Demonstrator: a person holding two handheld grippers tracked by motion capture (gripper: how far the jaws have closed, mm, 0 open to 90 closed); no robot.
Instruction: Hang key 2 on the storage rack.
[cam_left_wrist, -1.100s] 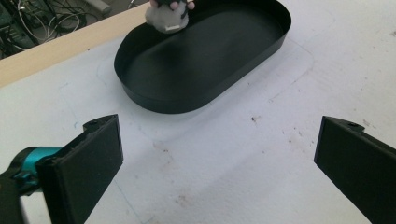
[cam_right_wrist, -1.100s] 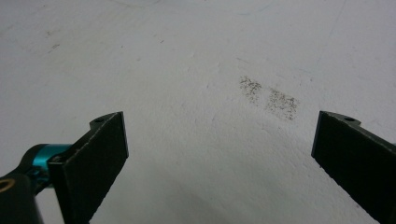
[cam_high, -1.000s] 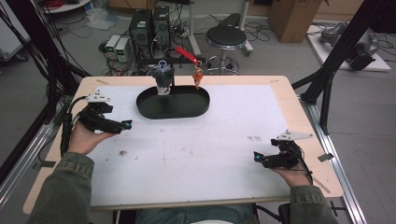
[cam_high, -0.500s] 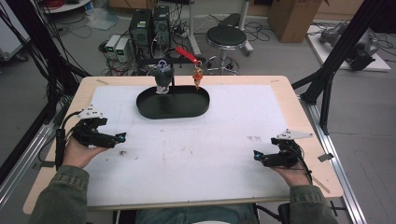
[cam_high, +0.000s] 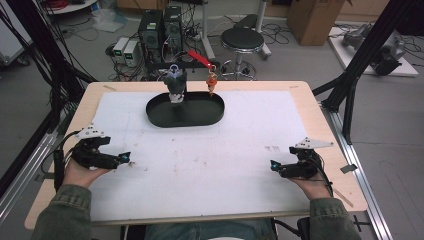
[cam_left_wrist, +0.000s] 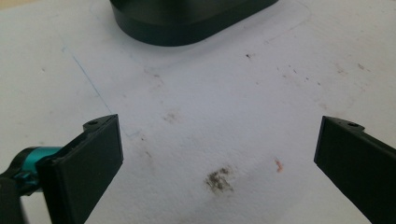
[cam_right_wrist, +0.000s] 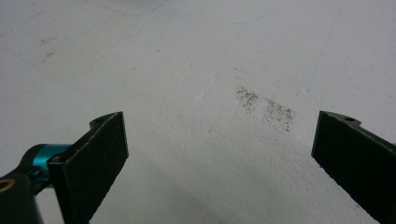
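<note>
A black oval tray (cam_high: 185, 112) lies at the far middle of the white mat, and its near wall (cam_left_wrist: 187, 28) is visible in the left gripper view. A small dark gadget (cam_high: 175, 84) stands at its back rim, with an orange-tipped piece (cam_high: 212, 80) on a red arm beside it. My left gripper (cam_high: 126, 158) rests low at the near left, open, nothing between its jaws (cam_left_wrist: 219, 154). My right gripper (cam_high: 273, 165) sits at the near right, also open and empty (cam_right_wrist: 219, 149) over a grey smudge (cam_right_wrist: 266, 109).
The white mat (cam_high: 210, 150) covers most of the wooden table (cam_high: 320, 125) and carries faint stains. Black frame struts (cam_high: 350, 85) rise at the right and left edges. A stool (cam_high: 242, 40) and computer boxes (cam_high: 160, 30) stand on the floor beyond the far edge.
My left gripper has moved toward me and slightly right, from beside the tray's left end down to the near left of the mat. The right gripper has stayed put.
</note>
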